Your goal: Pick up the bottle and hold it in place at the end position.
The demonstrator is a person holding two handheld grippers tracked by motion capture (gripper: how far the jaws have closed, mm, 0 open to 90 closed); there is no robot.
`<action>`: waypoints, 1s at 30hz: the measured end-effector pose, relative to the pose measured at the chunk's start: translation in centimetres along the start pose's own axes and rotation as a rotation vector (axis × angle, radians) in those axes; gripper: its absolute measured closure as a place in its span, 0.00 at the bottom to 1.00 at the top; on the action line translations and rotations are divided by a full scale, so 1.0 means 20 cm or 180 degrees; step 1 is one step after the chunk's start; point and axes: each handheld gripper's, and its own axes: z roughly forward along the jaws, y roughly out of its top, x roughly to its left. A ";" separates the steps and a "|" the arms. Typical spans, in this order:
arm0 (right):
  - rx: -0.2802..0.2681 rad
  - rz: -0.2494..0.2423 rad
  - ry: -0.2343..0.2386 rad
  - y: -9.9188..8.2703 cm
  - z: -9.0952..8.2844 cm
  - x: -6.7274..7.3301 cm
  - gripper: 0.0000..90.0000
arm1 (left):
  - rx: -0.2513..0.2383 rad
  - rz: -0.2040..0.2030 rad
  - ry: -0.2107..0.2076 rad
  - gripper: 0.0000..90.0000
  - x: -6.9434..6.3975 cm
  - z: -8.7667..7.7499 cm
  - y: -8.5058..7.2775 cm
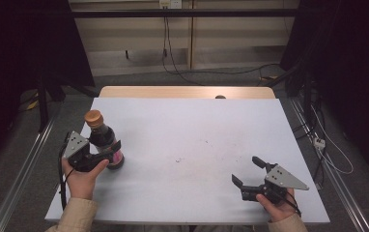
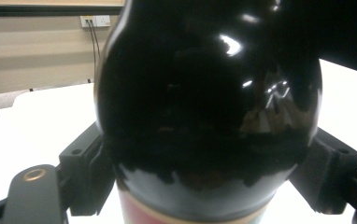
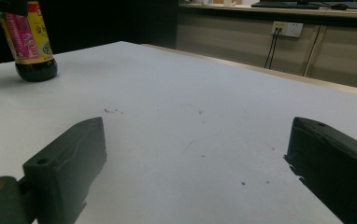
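Your left gripper (image 1: 106, 153) is closing around the dark sauce bottle (image 1: 103, 137), which is standing upright near the left edge of the table (image 1: 197, 145), roughly midway between its near and far edges. In the left gripper view the bottle's (image 2: 209, 116) glossy black body is sitting squarely between the two black jaws, and both pads are lying against its sides just above the pink and cream label (image 2: 167, 215), so you are gripping the bottle low on its body. The tan cap (image 1: 93, 117) is sitting on the neck, pointing up and slightly toward the far edge in the high view. Your left hand (image 1: 80, 175) is wrapping the gripper body from the near side, with the grey three-cornered plate (image 1: 75, 145) on top of it and the beige sleeve (image 1: 76, 215) coming in over the near left corner.

Your right gripper (image 1: 248, 170) is resting near the near right corner of the table, its jaws standing wide apart with nothing between them. In the right gripper view the jaws are framing bare white tabletop (image 3: 190, 102) marked by a few small dark specks (image 3: 111, 111), and the bottle (image 3: 29, 42) is standing well apart from them, its pink label facing that camera and its dark base touching the surface. Your right hand (image 1: 275, 207) is holding that gripper from the near edge.
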 end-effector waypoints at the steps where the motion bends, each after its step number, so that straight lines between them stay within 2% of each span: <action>1: -0.0003 0.0015 0.0000 0.00 0.00 0.00 0.05 | 0.0005 0.0023 0.0011 0.22 0.00 0.00 0.00; 11: -0.0007 0.0003 0.0000 0.00 0.00 0.00 0.05 | -0.0008 0.0044 0.0079 0.30 0.00 0.02 0.00; 30: -0.0010 0.0003 -0.0011 0.00 0.00 0.00 0.05 | -0.0069 0.0041 0.0045 0.32 0.01 0.02 0.00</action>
